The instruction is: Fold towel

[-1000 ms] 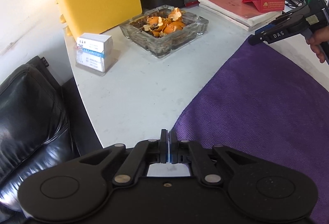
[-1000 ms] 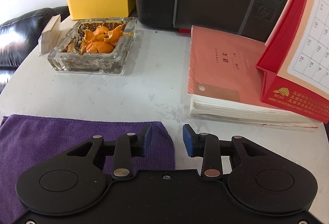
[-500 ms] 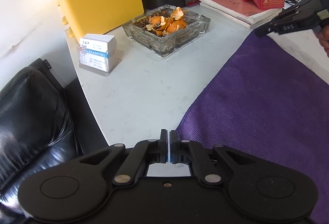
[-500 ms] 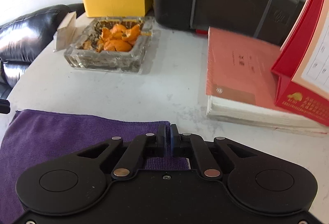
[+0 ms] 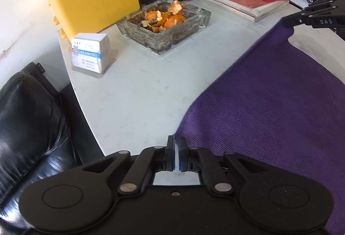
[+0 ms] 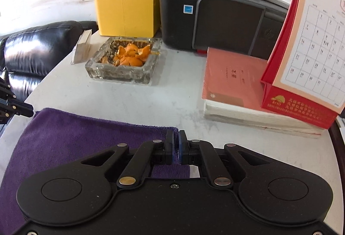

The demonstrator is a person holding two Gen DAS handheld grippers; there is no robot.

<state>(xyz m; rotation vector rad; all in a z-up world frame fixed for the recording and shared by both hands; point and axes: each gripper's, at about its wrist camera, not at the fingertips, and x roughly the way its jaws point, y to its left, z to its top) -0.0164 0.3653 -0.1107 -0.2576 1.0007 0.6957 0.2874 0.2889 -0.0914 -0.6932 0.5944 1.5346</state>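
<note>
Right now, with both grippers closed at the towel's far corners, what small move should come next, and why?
Probably lift both corners together and carry them toward the near edge. The right gripper is pinching the purple towel at its corner, already raised off the table; the left gripper is shut at the other corner.

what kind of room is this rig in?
Probably a small office or reception corner, not a kitchen: a black desktop printer, a red desk calendar standing on a stack of pink-covered books, and a black leather sofa beside the white table.
</note>
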